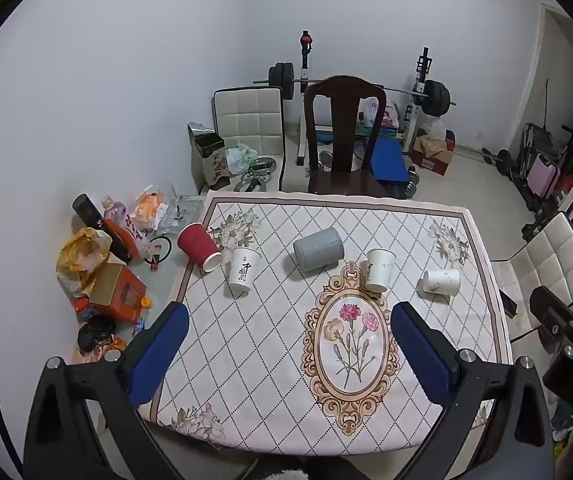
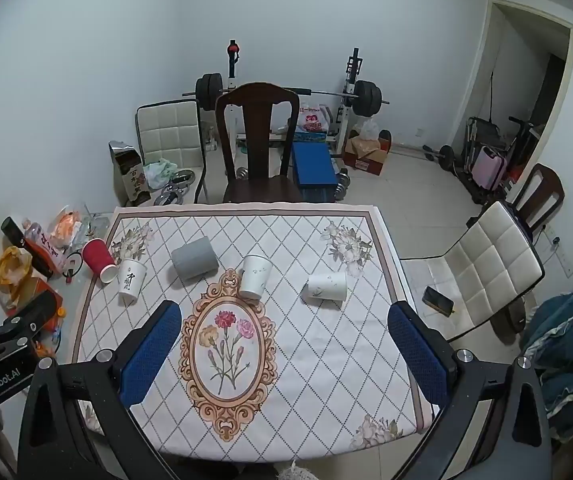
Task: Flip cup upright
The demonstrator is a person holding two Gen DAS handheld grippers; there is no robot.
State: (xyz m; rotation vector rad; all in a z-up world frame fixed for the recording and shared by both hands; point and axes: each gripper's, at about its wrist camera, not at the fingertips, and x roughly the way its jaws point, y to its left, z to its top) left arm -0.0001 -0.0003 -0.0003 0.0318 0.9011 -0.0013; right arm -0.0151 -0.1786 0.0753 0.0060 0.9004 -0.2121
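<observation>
Several cups sit in a row across the patterned tablecloth (image 1: 270, 340). A red cup (image 1: 198, 247) lies on its side at the left edge. A white cup with black writing (image 1: 243, 268) stands upright. A grey cup (image 1: 318, 249) lies on its side. A white cup (image 1: 380, 269) stands upright. A white cup (image 1: 441, 281) lies on its side at the right. In the right wrist view they are the red cup (image 2: 99, 260), written cup (image 2: 130, 281), grey cup (image 2: 194, 258), upright white cup (image 2: 255, 282) and lying white cup (image 2: 326, 287). My left gripper (image 1: 289, 322) and right gripper (image 2: 284, 320) are open, empty, above the table's near half.
Clutter of bags, bottles and an orange box (image 1: 116, 292) fills the glass strip left of the cloth. A dark wooden chair (image 1: 344, 136) stands behind the table, white padded chairs (image 2: 486, 268) to the right, one with a phone (image 2: 438, 300). Gym equipment stands by the far wall.
</observation>
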